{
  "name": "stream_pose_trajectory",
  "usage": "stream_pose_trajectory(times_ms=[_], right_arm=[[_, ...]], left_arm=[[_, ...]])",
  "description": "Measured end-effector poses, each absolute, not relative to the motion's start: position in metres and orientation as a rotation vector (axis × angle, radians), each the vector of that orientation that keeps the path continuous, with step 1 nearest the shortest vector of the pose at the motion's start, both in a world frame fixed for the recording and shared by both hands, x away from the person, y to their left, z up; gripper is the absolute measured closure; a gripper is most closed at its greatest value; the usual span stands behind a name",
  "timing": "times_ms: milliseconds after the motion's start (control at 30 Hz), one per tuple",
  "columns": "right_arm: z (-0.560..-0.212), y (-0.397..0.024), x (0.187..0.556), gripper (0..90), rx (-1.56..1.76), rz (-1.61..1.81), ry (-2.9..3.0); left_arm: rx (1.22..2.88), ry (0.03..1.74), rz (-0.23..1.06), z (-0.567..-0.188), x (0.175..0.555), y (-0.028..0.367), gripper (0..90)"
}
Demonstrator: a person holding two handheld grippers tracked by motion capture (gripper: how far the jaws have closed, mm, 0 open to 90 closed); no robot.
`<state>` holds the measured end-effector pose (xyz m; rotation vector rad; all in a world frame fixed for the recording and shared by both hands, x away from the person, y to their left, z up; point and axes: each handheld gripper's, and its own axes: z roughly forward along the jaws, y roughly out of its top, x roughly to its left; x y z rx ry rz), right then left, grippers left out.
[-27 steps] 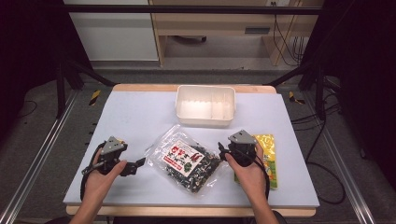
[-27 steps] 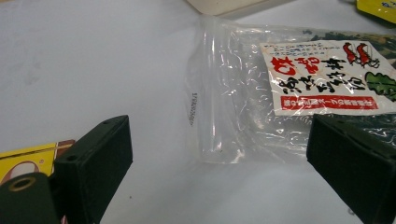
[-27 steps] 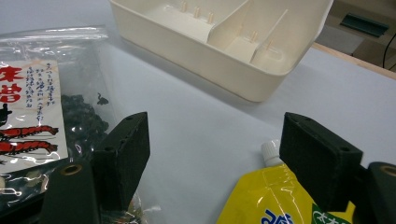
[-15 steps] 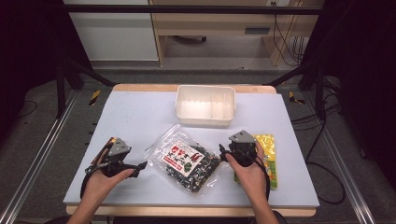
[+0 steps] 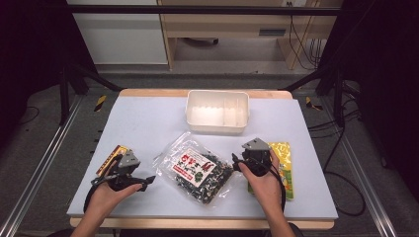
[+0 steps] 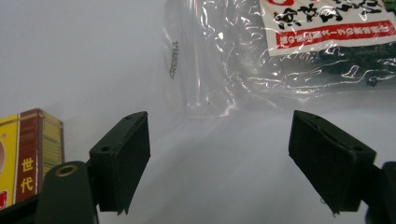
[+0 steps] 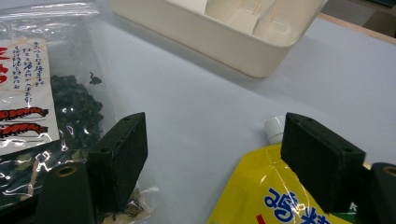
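A clear bag of dark dried food with a red and white label [image 5: 197, 170] lies mid-table. My left gripper [image 5: 147, 180] rests on the table just left of the bag, its jaws open and pointing at the bag's edge [image 6: 205, 70], nothing between them [image 6: 219, 163]. A yellow and brown box [image 5: 111, 158] lies behind that hand [image 6: 28, 149]. My right gripper [image 5: 236, 162] sits at the bag's right side, open and empty [image 7: 210, 163]. It is over the top of a yellow spouted pouch [image 5: 284, 168], whose white cap [image 7: 273, 128] shows by the right jaw.
A white plastic container [image 5: 217, 111] with dividers stands at the back middle of the grey mat [image 5: 143, 118], also ahead in the right gripper view [image 7: 219, 32]. Open mat lies between the container and the bag. The table's wooden front edge [image 5: 197, 223] runs below the hands.
My left gripper has slid a little toward the near edge and the bag, uncovering the yellow and brown box behind it. The right gripper and the bag have stayed put.
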<state>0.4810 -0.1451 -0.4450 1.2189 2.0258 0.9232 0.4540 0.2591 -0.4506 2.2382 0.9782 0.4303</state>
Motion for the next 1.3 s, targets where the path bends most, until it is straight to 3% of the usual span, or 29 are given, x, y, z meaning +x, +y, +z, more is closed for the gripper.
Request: stream_pose_trajectory(times_ms=[300,900,1300], right_arm=[[-0.448,-0.142,0.482,22.8,1.217,0.912,2.055],[-0.450,-0.139,0.484,22.3,1.218,0.910,2.085],[-0.450,-0.139,0.485,22.3,1.217,0.921,2.084]], left_arm=[[2.159,1.070,0.320,-0.458,0.467,0.261,28.3],[2.065,1.177,0.234,-0.469,0.494,0.259,60.6],[2.114,1.153,0.302,-0.467,0.490,0.250,75.4]])
